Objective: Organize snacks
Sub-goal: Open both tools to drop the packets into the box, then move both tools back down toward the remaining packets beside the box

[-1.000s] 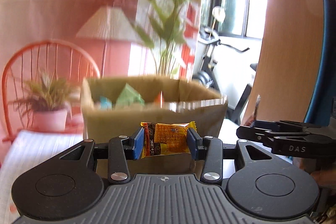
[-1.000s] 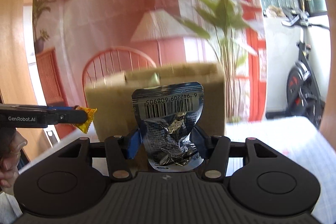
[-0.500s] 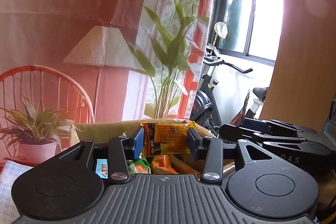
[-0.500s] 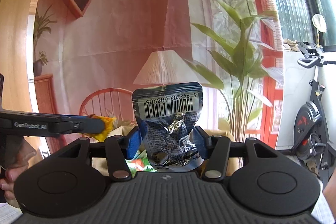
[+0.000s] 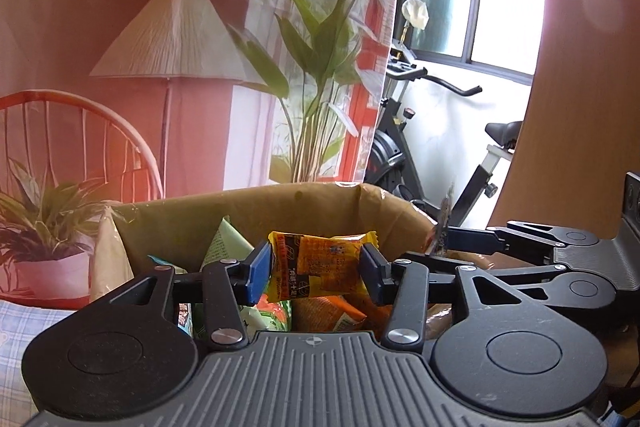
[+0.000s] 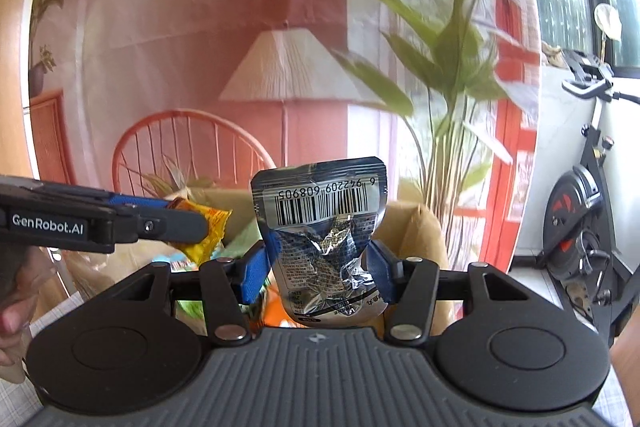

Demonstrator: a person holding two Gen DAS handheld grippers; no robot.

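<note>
We see our left tool [image 5: 316, 273] clenched on a yellow-orange snack packet [image 5: 320, 267], its blue pads pressing the packet's two short ends. The packet hangs over the open brown cardboard box [image 5: 312, 203], which already holds several wrapped snacks (a green packet [image 5: 222, 243] leans against the back wall, orange ones [image 5: 332, 315] lie lower down). Our right tool [image 6: 316, 273] grips a crumpled silver-blue foil pouch [image 6: 324, 243], held upright with its barcode end on top and upside down to us. This pouch also sits above the box [image 6: 416, 231], just right of the left tool [image 6: 192, 223] and its yellow packet [image 6: 204, 231]. A potted plant [image 5: 44, 235] stands on the checked bench [image 5: 24, 323] left of the box.
</note>
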